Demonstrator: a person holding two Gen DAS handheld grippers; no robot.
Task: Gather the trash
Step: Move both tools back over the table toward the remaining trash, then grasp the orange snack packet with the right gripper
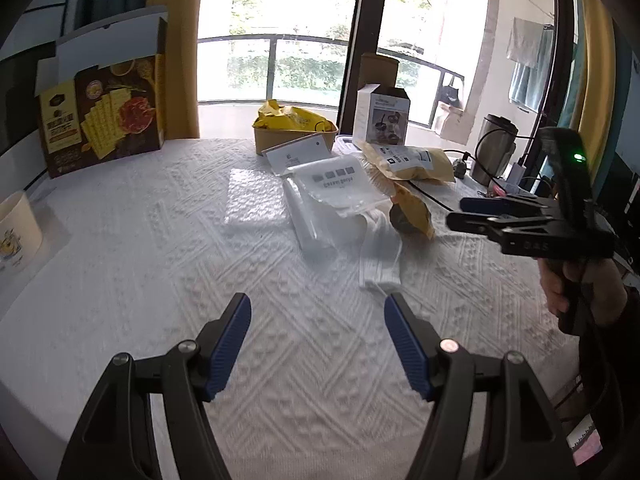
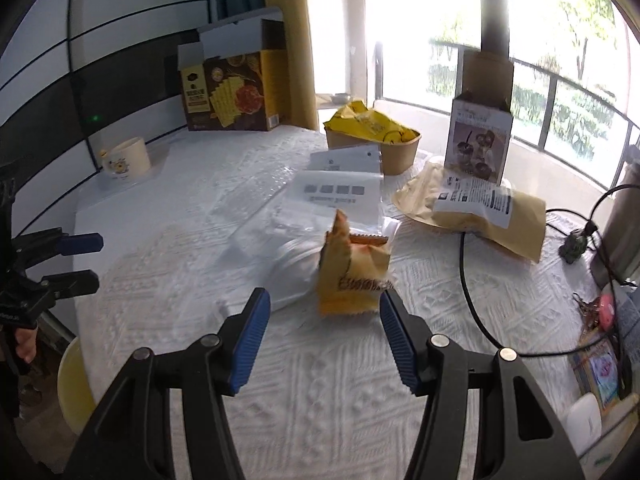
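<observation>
Orange snack wrapper stands crumpled on the white worktop at centre frame in the right view, just beyond the right gripper, whose fingers are spread and empty. To take it cleanly, I would straddle only the wrapper, clear of the plastic bags behind. The left gripper hovers low over bare cloth, its fingers spread too.

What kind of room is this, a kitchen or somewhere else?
Probably a lived-in apartment room by a balcony, not clearly a kitchen. A table under a white textured cloth holds snack wrappers and an opened biscuit box, and laundry hangs outside the glass doors.
</observation>
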